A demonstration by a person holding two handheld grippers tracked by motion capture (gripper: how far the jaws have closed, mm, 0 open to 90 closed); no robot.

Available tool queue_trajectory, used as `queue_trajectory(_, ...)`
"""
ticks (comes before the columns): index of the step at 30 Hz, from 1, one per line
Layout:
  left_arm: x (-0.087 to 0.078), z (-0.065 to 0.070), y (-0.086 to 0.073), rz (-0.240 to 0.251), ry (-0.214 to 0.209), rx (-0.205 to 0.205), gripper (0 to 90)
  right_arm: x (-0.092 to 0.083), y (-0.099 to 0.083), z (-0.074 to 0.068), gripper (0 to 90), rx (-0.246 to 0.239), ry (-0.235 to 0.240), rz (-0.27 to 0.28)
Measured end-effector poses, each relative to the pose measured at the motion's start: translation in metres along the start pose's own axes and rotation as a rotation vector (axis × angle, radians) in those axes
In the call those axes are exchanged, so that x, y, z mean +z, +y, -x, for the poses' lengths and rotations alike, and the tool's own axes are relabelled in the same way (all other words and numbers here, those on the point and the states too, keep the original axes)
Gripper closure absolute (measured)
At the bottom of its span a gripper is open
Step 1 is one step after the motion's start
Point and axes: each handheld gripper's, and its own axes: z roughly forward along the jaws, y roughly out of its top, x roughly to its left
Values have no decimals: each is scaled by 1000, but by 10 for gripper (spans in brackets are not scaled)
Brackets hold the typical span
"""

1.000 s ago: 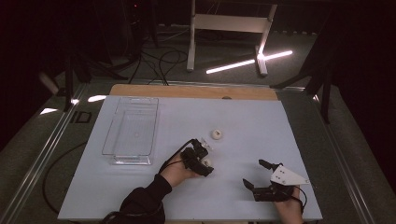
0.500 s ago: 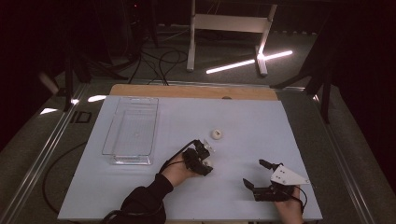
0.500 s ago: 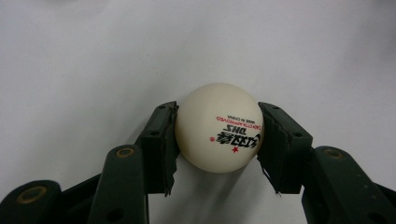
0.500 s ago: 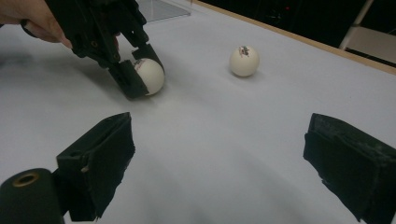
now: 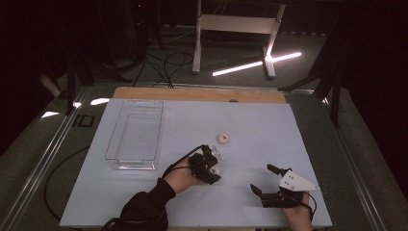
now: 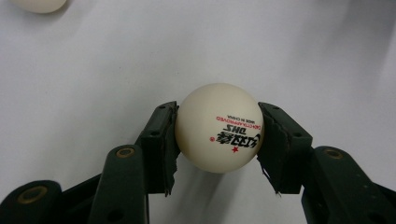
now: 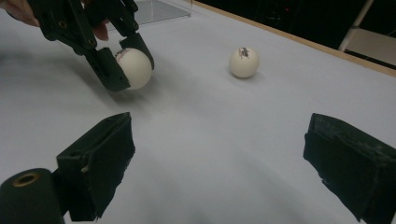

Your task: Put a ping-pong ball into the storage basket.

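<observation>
The left gripper [image 6: 218, 140] is clamped on a white table tennis ball [image 6: 219, 127]: both black pads press against opposite sides of the ball, which sits between the jaw tips with its red and black printed lettering facing the camera. In the high view the left gripper [image 5: 211, 166] and the held ball [image 5: 215, 170] lie near the middle of the pale blue table [image 5: 269, 120], low against its surface; whether the ball is touching the table cannot be told. A second ball [image 5: 223, 138] rests on the table a little beyond the left gripper, apart from it. The right gripper [image 5: 267, 180] stands near the table's front edge, well apart from both balls, its jaws spread wide with nothing between them. A clear plastic tray [image 5: 134, 134] sits to the left.
</observation>
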Motion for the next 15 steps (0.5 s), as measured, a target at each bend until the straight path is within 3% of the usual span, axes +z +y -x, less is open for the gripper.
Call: queue_trajectory(15,-20,4,-2,-14,-24,42,521,1,0,-1,85,1,5,-6)
